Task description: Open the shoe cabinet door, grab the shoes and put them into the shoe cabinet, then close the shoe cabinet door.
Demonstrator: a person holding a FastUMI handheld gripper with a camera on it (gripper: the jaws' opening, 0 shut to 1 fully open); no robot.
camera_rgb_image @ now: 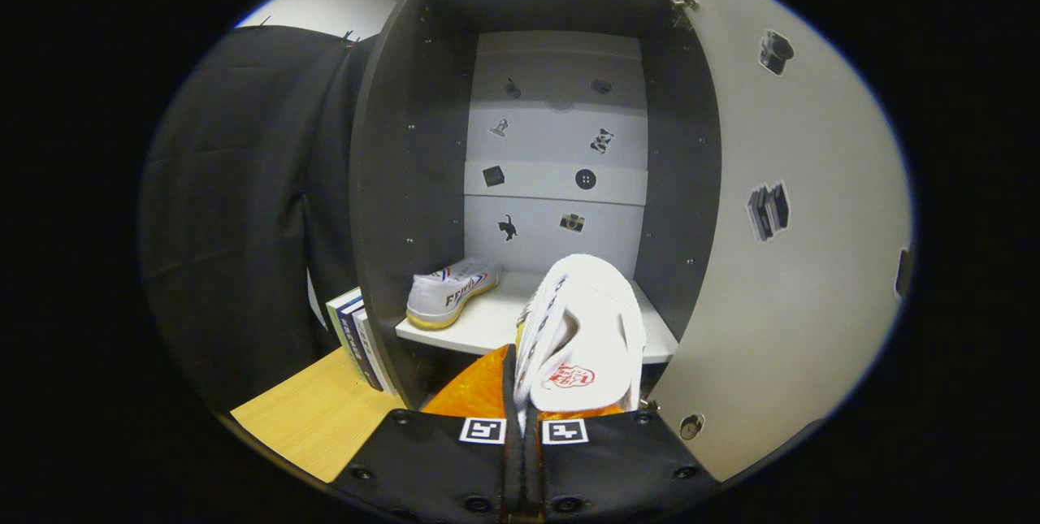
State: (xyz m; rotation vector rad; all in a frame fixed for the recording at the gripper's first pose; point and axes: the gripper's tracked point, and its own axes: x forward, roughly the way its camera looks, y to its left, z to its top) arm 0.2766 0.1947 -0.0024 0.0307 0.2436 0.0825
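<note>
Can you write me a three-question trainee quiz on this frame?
1. True or false: the white cabinet door stands open.
2. Where is the white canvas shoe with a yellowish sole? A) on the white cabinet shelf B) on the wooden tabletop C) between the fingers
3. What do the gripper fingers hold?

Key: 1 true. 2 A. 3 The second white shoe, pinched by its upper edge, hanging just ahead of the shelf's front edge.
</note>
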